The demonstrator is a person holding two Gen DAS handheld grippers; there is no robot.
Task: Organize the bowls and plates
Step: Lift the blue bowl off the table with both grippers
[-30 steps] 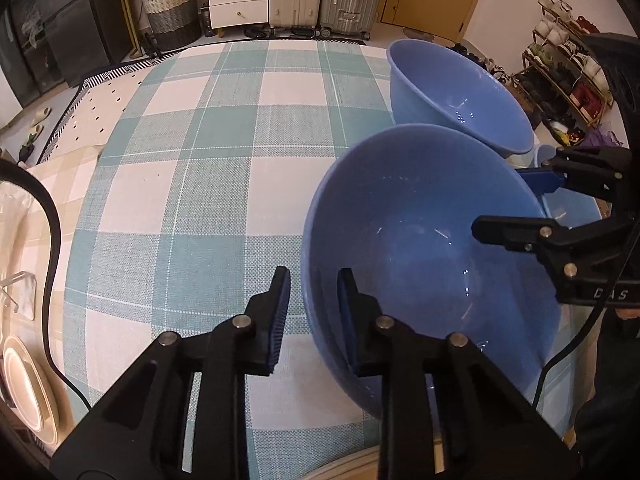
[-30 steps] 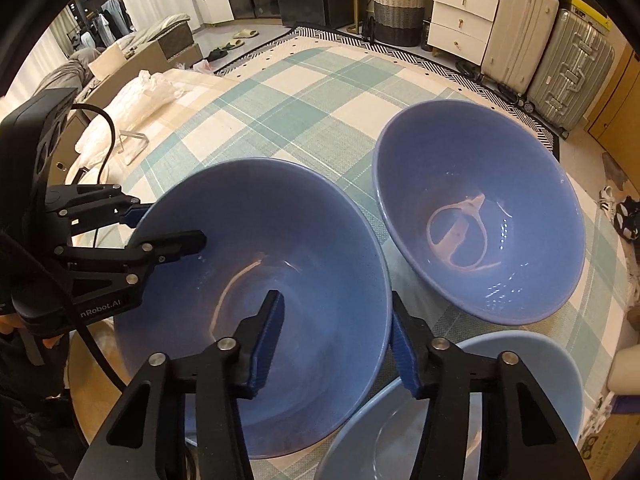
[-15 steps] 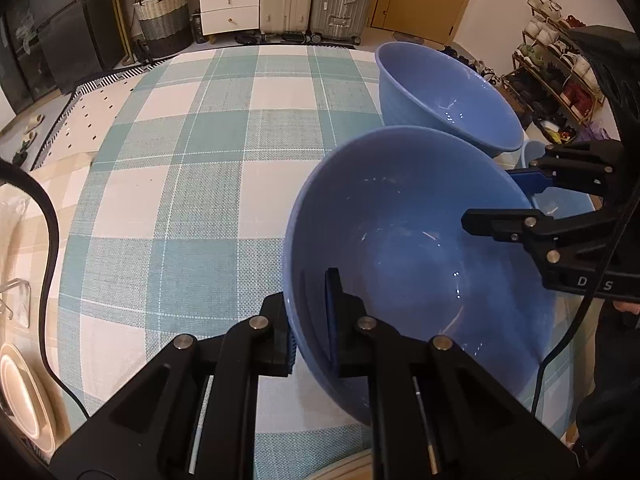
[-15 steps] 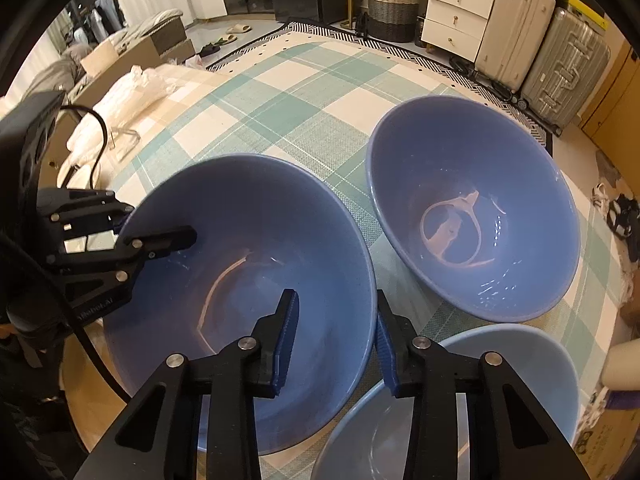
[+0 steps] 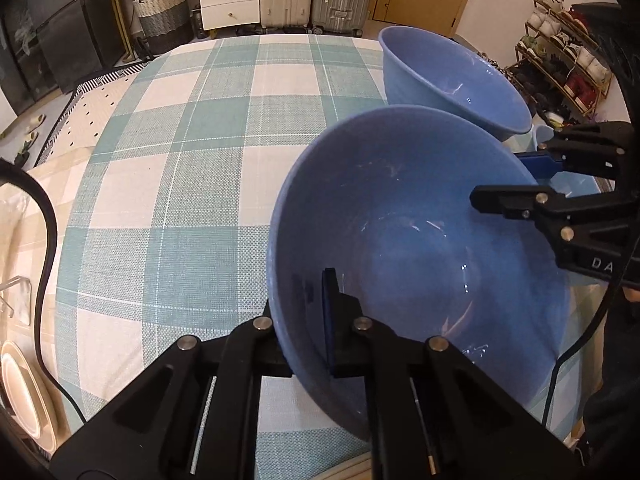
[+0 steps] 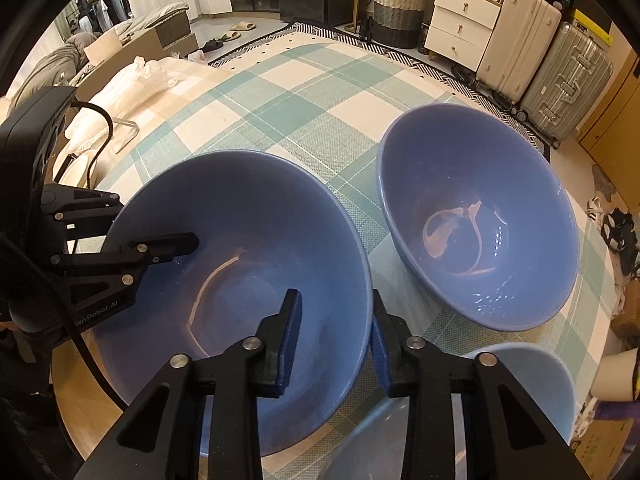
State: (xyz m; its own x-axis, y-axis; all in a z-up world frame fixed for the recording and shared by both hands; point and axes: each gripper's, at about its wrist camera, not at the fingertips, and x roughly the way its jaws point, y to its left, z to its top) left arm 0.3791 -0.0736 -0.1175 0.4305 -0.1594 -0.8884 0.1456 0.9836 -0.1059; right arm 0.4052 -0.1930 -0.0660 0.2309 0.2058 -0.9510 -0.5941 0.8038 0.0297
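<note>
A large blue bowl sits on the checked tablecloth, between both grippers; it also shows in the right wrist view. My left gripper is shut on its near rim, one finger inside and one outside. My right gripper straddles the opposite rim with a gap still showing, so it is open; it also appears in the left wrist view. A second blue bowl stands just behind, to the right. A lighter blue bowl sits under my right gripper.
The checked tablecloth stretches to the left and far side. Cream plates stand at the table's left edge. A clear stand and plastic wrap lie near them. Suitcases, drawers and a basket stand beyond the table.
My left gripper moved forward and shut on the near bowl's rim. My right gripper's fingers narrowed around the opposite rim. The bowl looks tilted slightly.
</note>
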